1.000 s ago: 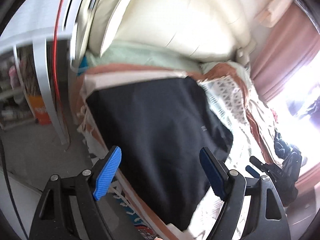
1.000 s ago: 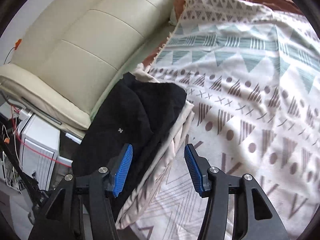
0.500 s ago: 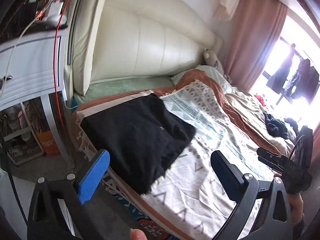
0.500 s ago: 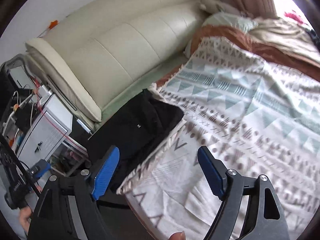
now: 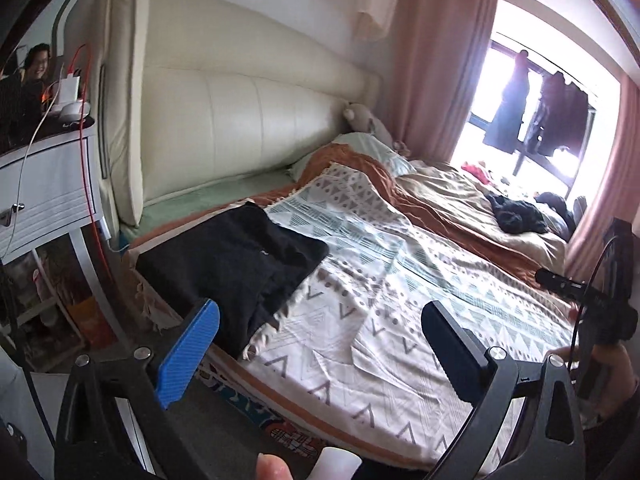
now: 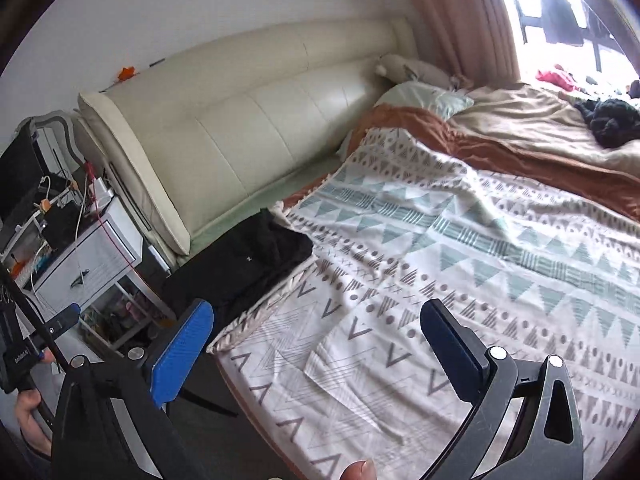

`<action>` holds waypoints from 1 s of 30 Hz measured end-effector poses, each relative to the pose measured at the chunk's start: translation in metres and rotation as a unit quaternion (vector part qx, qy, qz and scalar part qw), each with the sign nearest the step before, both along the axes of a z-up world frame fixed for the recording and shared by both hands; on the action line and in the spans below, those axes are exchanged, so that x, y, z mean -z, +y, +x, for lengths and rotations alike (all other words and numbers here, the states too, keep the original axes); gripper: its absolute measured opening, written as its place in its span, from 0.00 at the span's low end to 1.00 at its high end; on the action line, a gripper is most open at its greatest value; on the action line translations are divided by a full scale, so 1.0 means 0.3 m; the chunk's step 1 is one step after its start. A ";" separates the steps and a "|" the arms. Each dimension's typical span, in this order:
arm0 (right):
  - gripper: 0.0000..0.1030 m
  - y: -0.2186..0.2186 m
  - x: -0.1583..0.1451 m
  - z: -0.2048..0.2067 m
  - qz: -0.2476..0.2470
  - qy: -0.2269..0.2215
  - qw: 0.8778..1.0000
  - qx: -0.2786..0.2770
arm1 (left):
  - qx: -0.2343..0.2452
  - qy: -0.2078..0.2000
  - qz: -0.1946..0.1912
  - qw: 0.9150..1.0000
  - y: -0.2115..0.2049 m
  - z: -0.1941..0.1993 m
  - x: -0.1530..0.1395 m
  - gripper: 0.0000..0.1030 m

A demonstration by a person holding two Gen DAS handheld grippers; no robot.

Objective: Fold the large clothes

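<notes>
Both claws stood wide and empty — the left claw (image 5: 320, 344) fully spread, the right claw (image 6: 316, 344) having just opened further. The folded black garment (image 5: 236, 264) lay at ten o'clock on the bed's patterned blanket (image 5: 400, 280), near the headboard (image 5: 240, 120) — well apart from both.

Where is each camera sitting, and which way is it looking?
Left wrist: sits on the left gripper, jaws open, looking across the bed toward the window; a fingertip shows below.
Right wrist: sits on the right gripper, jaws open, looking at the headboard; the other hand shows at left.
Both see the folded black garment on the patterned blanket.
</notes>
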State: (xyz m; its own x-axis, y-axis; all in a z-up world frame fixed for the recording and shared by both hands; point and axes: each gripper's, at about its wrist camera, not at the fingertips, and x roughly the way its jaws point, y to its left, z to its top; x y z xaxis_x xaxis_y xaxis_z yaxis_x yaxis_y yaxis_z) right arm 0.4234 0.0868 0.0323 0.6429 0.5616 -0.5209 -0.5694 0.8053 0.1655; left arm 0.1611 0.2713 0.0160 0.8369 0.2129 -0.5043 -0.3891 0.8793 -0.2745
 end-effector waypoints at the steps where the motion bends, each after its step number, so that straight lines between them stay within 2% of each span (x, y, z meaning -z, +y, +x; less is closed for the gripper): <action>1: 1.00 -0.034 -0.014 -0.031 -0.004 -0.005 1.000 0.002 | 0.005 0.000 0.007 1.000 -0.023 -0.013 -0.007 1.00; 6: 1.00 -0.197 -0.070 -0.175 -0.002 -0.009 1.000 0.013 | 0.039 -0.001 0.027 0.999 -0.146 -0.066 -0.038 1.00; 8: 1.00 -0.268 -0.092 -0.244 -0.004 -0.021 0.999 0.032 | 0.048 -0.005 0.044 0.998 -0.202 -0.092 -0.051 1.00; 11: 1.00 -0.349 -0.111 -0.356 -0.015 -0.042 0.997 0.056 | 0.070 -0.013 0.042 0.997 -0.278 -0.133 -0.066 1.00; 14: 1.00 -0.415 -0.130 -0.497 -0.036 -0.068 0.994 0.075 | 0.083 -0.016 0.066 0.994 -0.361 -0.177 -0.081 1.00; 16: 1.00 -0.445 -0.138 -0.589 -0.042 -0.079 0.992 0.088 | 0.097 -0.020 0.068 0.993 -0.405 -0.209 -0.083 1.00; 20: 1.00 -0.479 -0.125 -0.757 -0.056 -0.100 0.988 0.103 | 0.105 -0.023 0.076 0.991 -0.480 -0.268 -0.077 1.00; 30: 1.00 -0.584 -0.011 -1.120 -0.028 -0.105 0.986 0.128 | 0.136 -0.040 0.086 0.986 -0.626 -0.459 -0.034 1.00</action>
